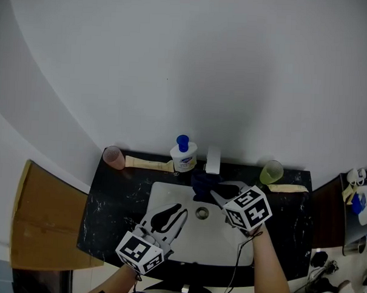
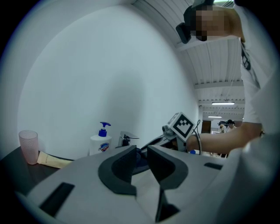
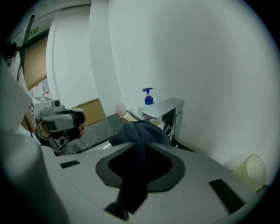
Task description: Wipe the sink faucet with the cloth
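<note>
The chrome faucet (image 1: 213, 159) stands at the back of the white sink (image 1: 166, 194), seen also in the right gripper view as the faucet (image 3: 169, 109). A dark blue cloth (image 1: 202, 183) is bunched just in front of and below the spout. My right gripper (image 1: 213, 192) is shut on the cloth (image 3: 140, 131), which hangs down between its jaws; the right gripper (image 3: 141, 148) sits close to the spout. My left gripper (image 1: 176, 209) hovers over the basin's left part, jaws slightly apart with nothing between them. The left gripper (image 2: 142, 157) faces the faucet (image 2: 125, 140).
A soap pump bottle (image 1: 183, 154) stands left of the faucet. On the black counter (image 1: 117, 197) are a pink cup (image 1: 114, 157) and a cream tube (image 1: 147, 163) at the left, and a green cup (image 1: 271, 172) at the right. A cardboard box (image 1: 44, 219) stands left of the counter.
</note>
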